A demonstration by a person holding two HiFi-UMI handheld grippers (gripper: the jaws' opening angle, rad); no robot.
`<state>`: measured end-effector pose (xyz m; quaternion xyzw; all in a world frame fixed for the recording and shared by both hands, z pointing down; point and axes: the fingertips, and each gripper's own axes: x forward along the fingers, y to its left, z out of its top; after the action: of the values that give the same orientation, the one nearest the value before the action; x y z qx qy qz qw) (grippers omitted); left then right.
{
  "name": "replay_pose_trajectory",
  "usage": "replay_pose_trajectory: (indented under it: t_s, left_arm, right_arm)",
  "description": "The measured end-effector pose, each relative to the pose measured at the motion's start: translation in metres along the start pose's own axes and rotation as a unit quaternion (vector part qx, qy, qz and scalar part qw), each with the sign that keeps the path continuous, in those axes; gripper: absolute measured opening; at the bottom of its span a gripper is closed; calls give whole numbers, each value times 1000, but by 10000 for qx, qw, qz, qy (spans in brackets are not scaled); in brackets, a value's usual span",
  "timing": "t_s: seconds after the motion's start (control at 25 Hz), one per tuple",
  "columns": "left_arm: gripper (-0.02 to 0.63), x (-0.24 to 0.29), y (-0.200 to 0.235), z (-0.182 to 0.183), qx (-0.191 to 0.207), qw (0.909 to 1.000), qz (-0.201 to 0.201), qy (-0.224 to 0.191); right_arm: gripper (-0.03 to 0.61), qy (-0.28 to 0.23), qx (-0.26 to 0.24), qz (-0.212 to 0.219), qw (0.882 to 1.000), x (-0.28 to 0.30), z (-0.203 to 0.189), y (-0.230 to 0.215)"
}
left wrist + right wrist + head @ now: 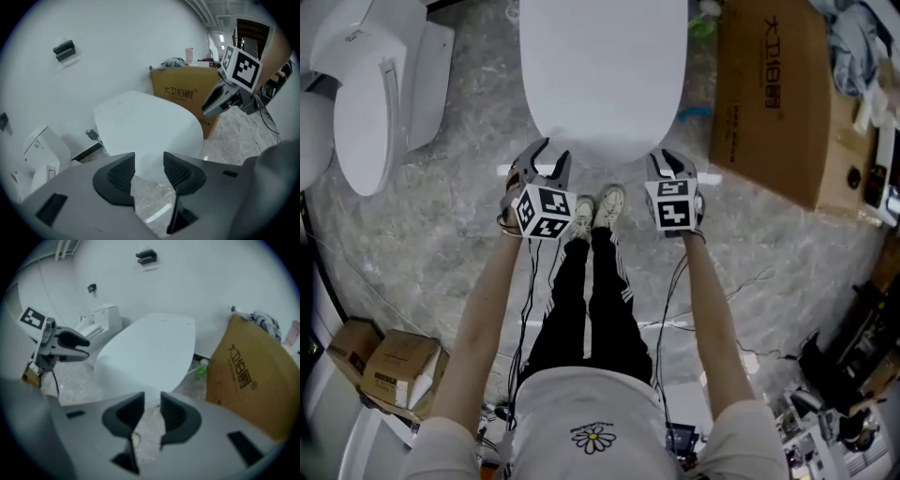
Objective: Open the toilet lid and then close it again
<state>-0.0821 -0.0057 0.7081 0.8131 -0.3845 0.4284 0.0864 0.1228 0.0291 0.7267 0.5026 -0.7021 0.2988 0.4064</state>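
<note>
1. Two tongs in hand.
   - Left tongs (551,155): jaws spread, nothing between the pads. Only the lid's front rim and the floor (469,206) show past the gap.
   - Right tongs (667,157): jaws parted by a narrower gap, pinching nothing. Bare floor shows through it.
2. Toilet lid (603,75): one, white and smooth, lying shut and flat on its bowl, directly ahead of the person's shoes (598,211).
3. Governing relation.
   - The lid lies forward of both tongs.
   - Its long axis runs straight away from the person, with the rounded front rim nearest and the hinge end on the far side by the wall.
   - The tongs flank that front rim, left at its left curve and right at its right curve, each just beside the edge. Contact cannot be confirmed.
   - Neither hand is clearly nearer.
   - Judgement: lifting calls for a catch under the front rim and a swing up and back about the far end.
4. Writing, legible. Cardboard box (769,94), standing right of the toilet: dark Chinese characters on its face, which read "大卫伯爵" as best can be made out.
5. Writing, none or illegible.
   - Marker cube (546,212), one on each tongs: black-and-white squares only, no text.
   - Shirt (592,436): daisy emblem with a line of print too small to read.
   - Lid: no brand mark visible.
   - Small cartons (394,370), lower left: labels present but unreadable.
6. Second toilet (370,94), at left and well apart: no legible mark.
</note>
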Motion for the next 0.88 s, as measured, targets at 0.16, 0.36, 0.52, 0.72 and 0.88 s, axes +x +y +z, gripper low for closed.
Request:
replay_pose_trajectory:
  t_s: [0.16, 0.36, 0.52, 0.72, 0.88]
  left_arm:
    - [210, -44, 26, 65, -280, 9979, 220, -549]
    - [204, -101, 79, 171, -561, 9840, 627, -1572]
    - [155, -171, 107, 230, -880, 9673, 841, -2227]
    - [93, -256, 122, 283, -1088, 9412, 1087, -3009]
    - [39, -316, 121, 308, -1191, 9222, 1237, -3465]
  right_arm:
    - [80, -487, 7, -267, 9985, -54, 54, -6]
    - [47, -1632, 127, -642, 9844, -127, 163, -27]
    - [40, -2511, 235, -814, 9642, -204, 224, -24]
    - [34, -3548, 466, -1019, 9282, -301, 269, -18]
    - [35, -4152, 470, -1039, 9026, -369, 283, 0]
